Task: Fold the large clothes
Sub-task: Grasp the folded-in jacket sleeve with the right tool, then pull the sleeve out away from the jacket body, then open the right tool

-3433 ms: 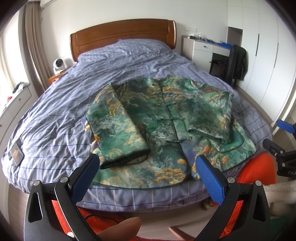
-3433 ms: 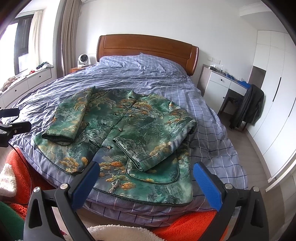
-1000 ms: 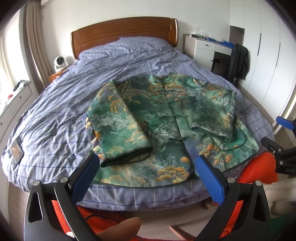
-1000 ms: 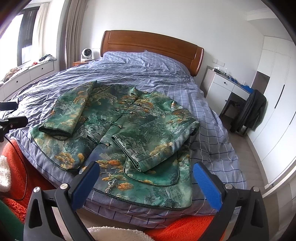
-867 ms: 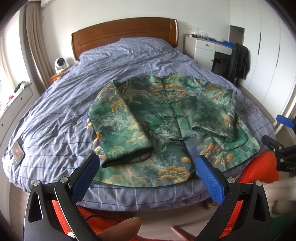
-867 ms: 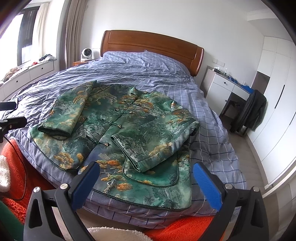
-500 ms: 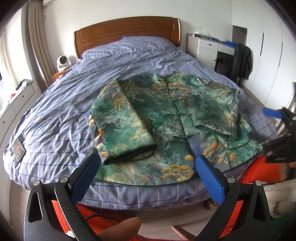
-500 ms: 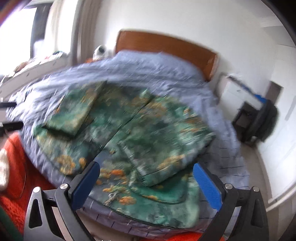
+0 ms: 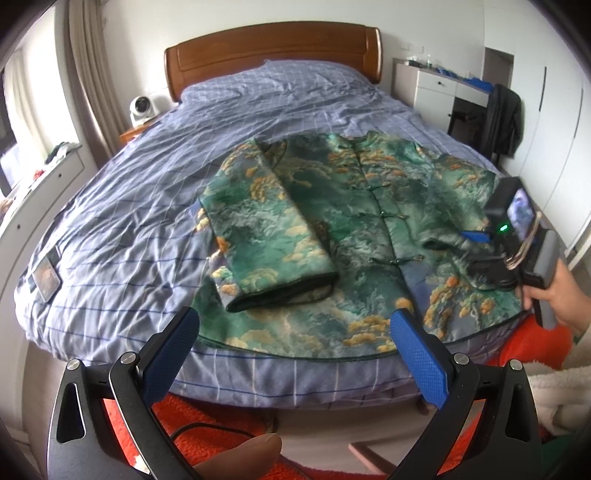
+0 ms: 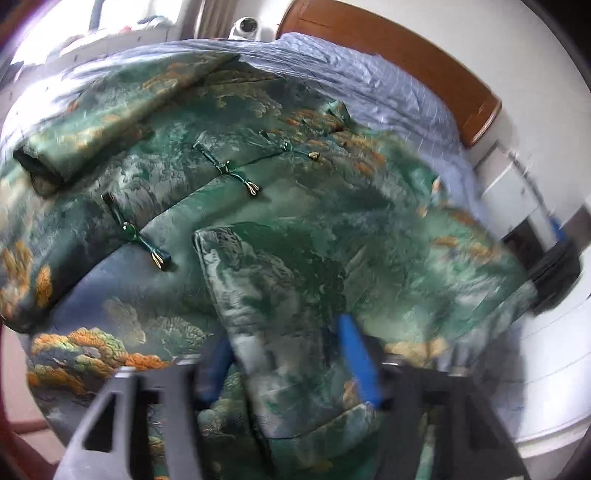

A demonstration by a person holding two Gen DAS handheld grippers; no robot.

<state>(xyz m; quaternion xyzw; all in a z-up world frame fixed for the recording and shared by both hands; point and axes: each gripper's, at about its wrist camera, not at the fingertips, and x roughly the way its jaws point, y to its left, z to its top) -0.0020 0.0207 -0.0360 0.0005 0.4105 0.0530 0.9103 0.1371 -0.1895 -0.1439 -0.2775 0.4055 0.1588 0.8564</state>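
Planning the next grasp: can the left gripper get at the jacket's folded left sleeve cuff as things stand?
Probably yes. The left gripper is open just short of the sleeve cuff, nothing between them; the right gripper works the other sleeve.

Soft, even daylight from the window [image 9: 14, 162] at the left; the bed [image 9: 122, 229] shows only faint shadows. Left wrist view mostly sharp, with strong fisheye bending and dark vignette corners. Right wrist view heavily motion-blurred throughout; the window [image 10: 122, 14] is blown out white, and the rim shows purple fringing.
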